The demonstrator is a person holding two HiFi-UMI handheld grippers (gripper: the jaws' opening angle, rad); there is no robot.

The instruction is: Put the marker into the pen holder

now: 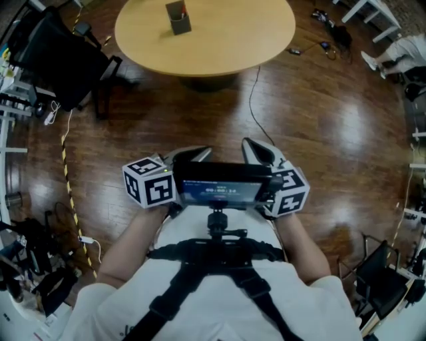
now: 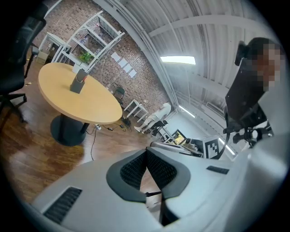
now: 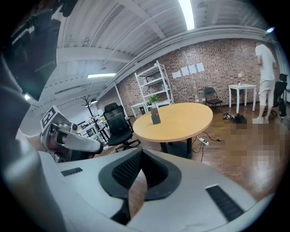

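A dark grey pen holder (image 1: 178, 18) stands on the round wooden table (image 1: 219, 40) far ahead, with something red showing at its top. It also shows in the left gripper view, pen holder (image 2: 79, 83) on the table (image 2: 86, 102), and in the right gripper view, pen holder (image 3: 155, 117) on the table (image 3: 181, 120). Both grippers are held close to the person's chest, well short of the table. My left gripper (image 1: 200, 152) (image 2: 146, 153) is shut with nothing in it. My right gripper (image 1: 251, 145) (image 3: 141, 152) is also shut and holds nothing. No loose marker is in sight.
A screen on a chest mount (image 1: 223, 186) sits between the grippers. A black office chair (image 1: 60, 53) stands left of the table, and a cable (image 1: 256, 100) runs across the wooden floor. White shelving (image 2: 97, 34) lines the brick wall. A person (image 3: 265, 68) stands at far right.
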